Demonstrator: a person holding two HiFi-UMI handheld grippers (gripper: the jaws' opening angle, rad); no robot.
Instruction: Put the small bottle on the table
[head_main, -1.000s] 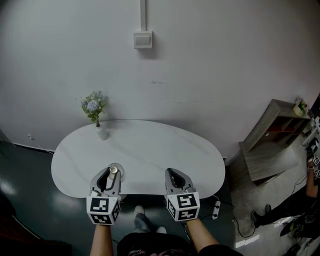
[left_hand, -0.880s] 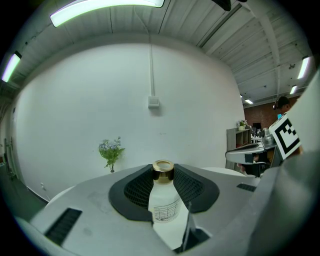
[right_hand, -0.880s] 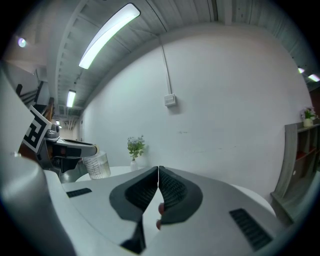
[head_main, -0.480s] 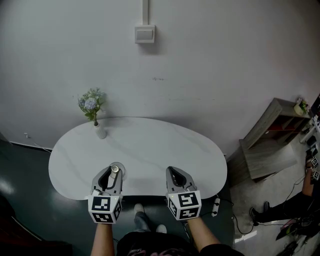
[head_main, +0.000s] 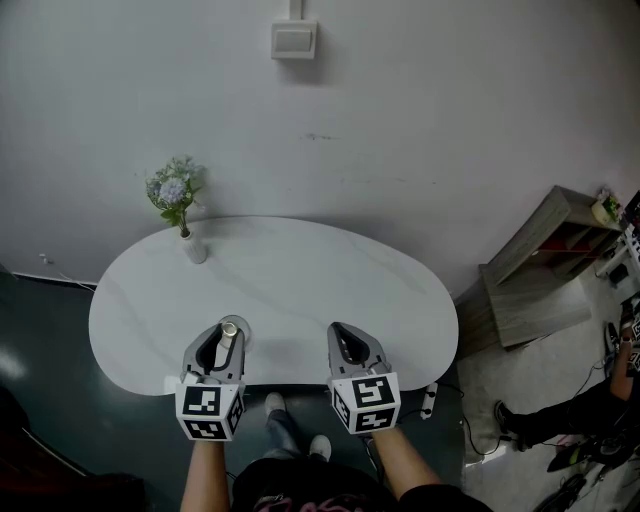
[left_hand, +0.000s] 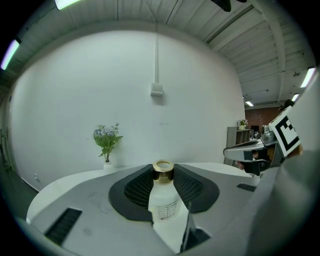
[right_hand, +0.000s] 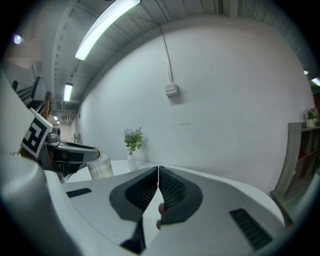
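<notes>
The small translucent white plastic bottle with a gold cap (left_hand: 162, 197) stands upright between the jaws of the left gripper (head_main: 228, 329), which are clamped against its sides, over the near left part of the white oval marble-patterned table (head_main: 300, 285); whether its base touches the tabletop cannot be told. Just to the right, the right gripper (right_hand: 158, 173) hovers over the near edge, jaws pressed together on nothing. A small white vase of pale blue flowers (head_main: 190, 245) stands at the far left edge, well apart from both.
</notes>
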